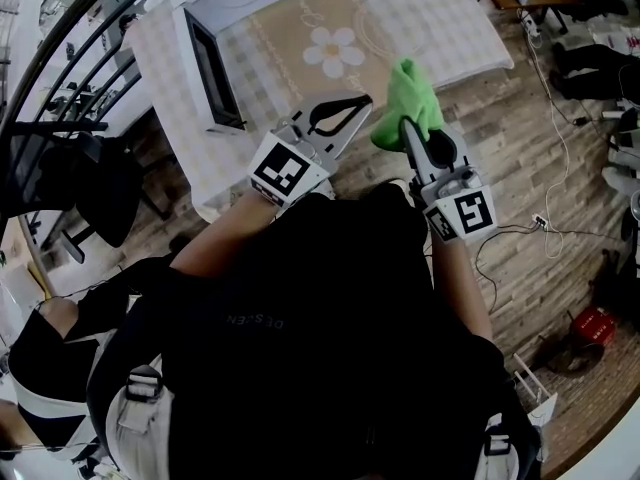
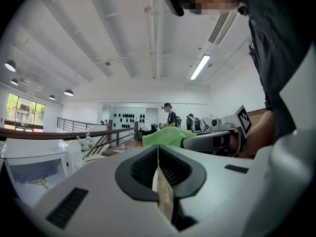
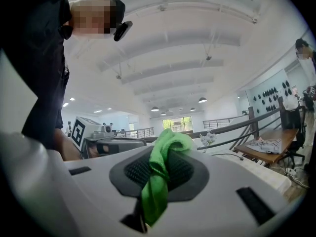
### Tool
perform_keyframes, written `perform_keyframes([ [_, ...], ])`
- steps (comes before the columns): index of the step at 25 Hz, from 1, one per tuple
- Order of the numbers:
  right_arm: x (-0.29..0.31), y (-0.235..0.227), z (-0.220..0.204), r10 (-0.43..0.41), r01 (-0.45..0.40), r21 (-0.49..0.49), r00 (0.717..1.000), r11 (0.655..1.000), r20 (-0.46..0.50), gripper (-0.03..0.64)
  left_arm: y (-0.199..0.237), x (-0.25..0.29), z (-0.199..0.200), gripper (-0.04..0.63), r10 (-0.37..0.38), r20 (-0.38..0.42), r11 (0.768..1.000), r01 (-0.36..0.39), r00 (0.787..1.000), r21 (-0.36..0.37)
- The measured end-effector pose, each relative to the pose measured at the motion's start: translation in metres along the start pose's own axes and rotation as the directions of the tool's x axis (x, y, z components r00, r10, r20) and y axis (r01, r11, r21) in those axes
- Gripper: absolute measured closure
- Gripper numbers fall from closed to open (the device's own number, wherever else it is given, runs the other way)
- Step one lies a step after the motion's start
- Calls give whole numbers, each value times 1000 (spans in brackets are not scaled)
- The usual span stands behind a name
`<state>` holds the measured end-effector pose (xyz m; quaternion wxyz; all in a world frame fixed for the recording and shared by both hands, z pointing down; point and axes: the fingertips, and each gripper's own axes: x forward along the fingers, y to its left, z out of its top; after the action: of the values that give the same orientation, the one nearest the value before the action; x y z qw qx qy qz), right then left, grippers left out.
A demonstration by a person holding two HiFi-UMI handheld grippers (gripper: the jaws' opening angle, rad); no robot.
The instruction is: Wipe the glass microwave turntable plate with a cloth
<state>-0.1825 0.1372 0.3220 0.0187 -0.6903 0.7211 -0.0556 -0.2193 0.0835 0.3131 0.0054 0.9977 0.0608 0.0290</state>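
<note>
Right gripper view: cloth [image 3: 157, 181] between jaws

The bright green cloth [image 3: 159, 181] goes down between the closed jaws of my right gripper [image 3: 163, 154]. Its low end is lost in the dark gap there. In the head view my own black top [image 1: 320, 348] hides the near edge of the table with the flower cloth [image 1: 290, 38]. The far end of that table is cut off at the top of the picture. My left gripper [image 2: 158, 152] shows only a thin slit with a pale strip [image 2: 163, 196] in it, and I cannot tell what that strip is. The people [image 2: 170, 116] far off and the dark dots [image 2: 126, 116] on the back wall are too small to make out.
</note>
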Motion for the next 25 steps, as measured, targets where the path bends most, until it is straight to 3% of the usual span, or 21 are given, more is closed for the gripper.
perform_keyframes([
  [8,22,-31,-1,43,-43,22,999,999,8,551,26,22,-6,574,47,-19,999,-47,999,19],
  [15,59,-105,-4,137,-137,48,991,989,1,551,62,77,-5,574,126,-31,992,-126,992,21],
  [25,118,-204,18,340,-339,39,940,940,-27,551,111,172,12,574,283,-67,958,-279,957,62],
])
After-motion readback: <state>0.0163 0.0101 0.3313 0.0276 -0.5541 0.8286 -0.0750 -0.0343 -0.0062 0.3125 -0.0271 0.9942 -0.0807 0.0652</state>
